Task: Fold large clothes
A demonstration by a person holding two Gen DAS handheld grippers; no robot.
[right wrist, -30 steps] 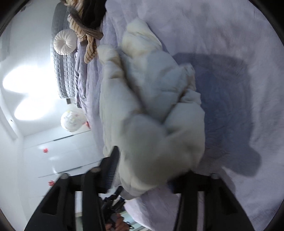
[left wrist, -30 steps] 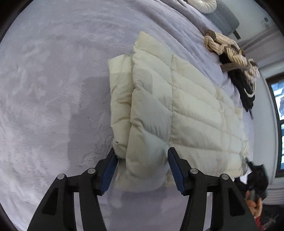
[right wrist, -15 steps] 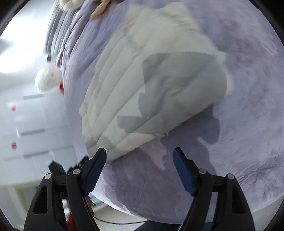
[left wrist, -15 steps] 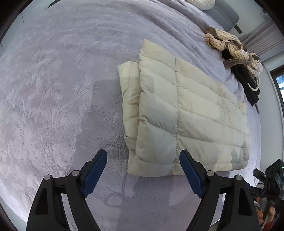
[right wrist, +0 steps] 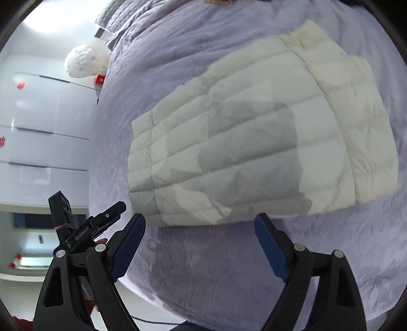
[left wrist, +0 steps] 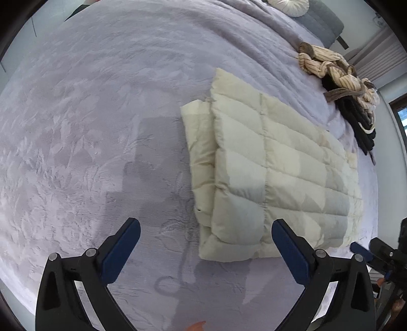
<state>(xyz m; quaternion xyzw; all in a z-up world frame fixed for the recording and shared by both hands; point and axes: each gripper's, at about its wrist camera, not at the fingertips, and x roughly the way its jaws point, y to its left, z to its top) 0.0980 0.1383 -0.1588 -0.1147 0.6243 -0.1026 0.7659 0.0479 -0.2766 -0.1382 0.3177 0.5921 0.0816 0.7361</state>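
Observation:
A cream quilted puffer jacket (left wrist: 274, 175) lies folded flat on the lavender bedspread (left wrist: 89, 127). In the right wrist view the same jacket (right wrist: 254, 142) fills the middle. My left gripper (left wrist: 206, 229) hovers above the jacket's near corner. Its jaws are opening wide and its pads touch nothing. My right gripper (right wrist: 199, 221) hangs over the bedspread just short of the jacket's edge. Its jaws are opening too, with nothing between them. Each gripper shows at the edge of the other's view, the right one (left wrist: 361, 250) and the left one (right wrist: 101, 224).
A heap of striped and black clothes (left wrist: 340, 73) lies beyond the jacket near the head of the bed, by a round cushion (left wrist: 287, 3). White cupboard doors (right wrist: 38, 127) stand past the bed's edge. Bare bedspread stretches left of the jacket.
Both grippers have let go of the jacket, widened their jaws and drawn back and up. The right one has rolled. The jacket now lies flat and folded.

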